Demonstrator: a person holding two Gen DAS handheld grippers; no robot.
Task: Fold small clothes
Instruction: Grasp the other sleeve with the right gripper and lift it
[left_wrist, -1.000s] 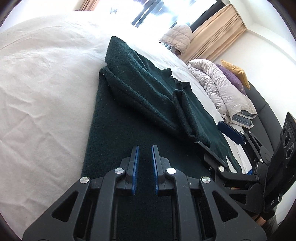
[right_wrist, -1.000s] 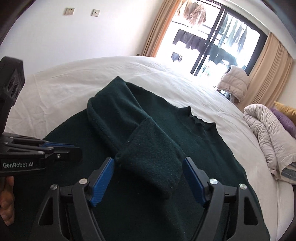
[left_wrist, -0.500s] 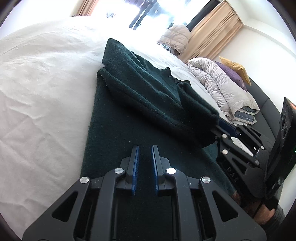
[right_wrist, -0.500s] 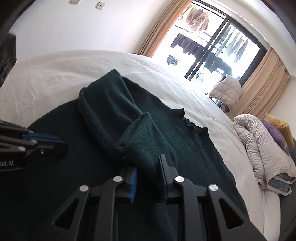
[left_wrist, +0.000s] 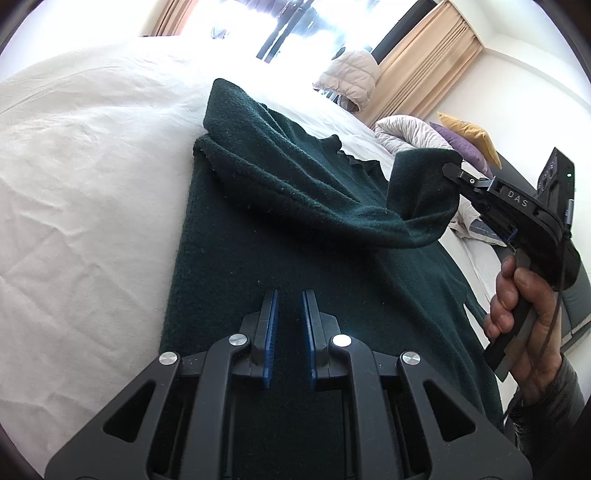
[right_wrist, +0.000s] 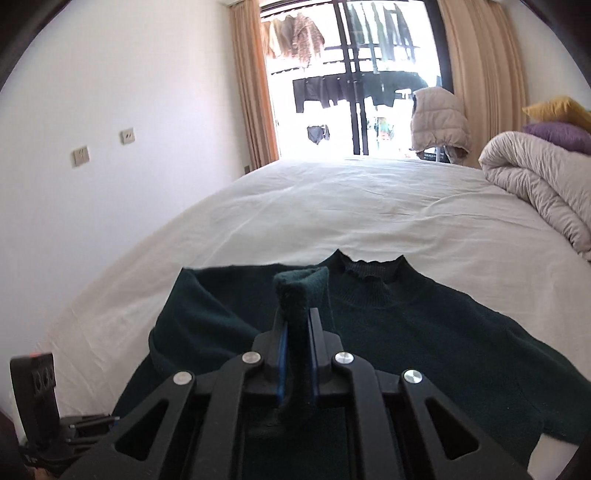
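Now the right gripper (right_wrist: 295, 354), its fingers just closed on the sweater (left_wrist: 295, 229) cuff (right_wrist: 301, 291), lifts it above the bed (left_wrist: 81, 177); the sleeve trails left toward the empty, nearly shut left gripper (left_wrist: 289, 336).

White bed (right_wrist: 369, 206) w/ green sweater (right_wrist: 424, 332), rolled duvet (right_wrist: 535, 177).

Black hand-held gripper (left_wrist: 288, 321), blue pads, silver screws; second one (left_wrist: 452, 171) marked "DAS"; grey sleeve (left_wrist: 554, 402)
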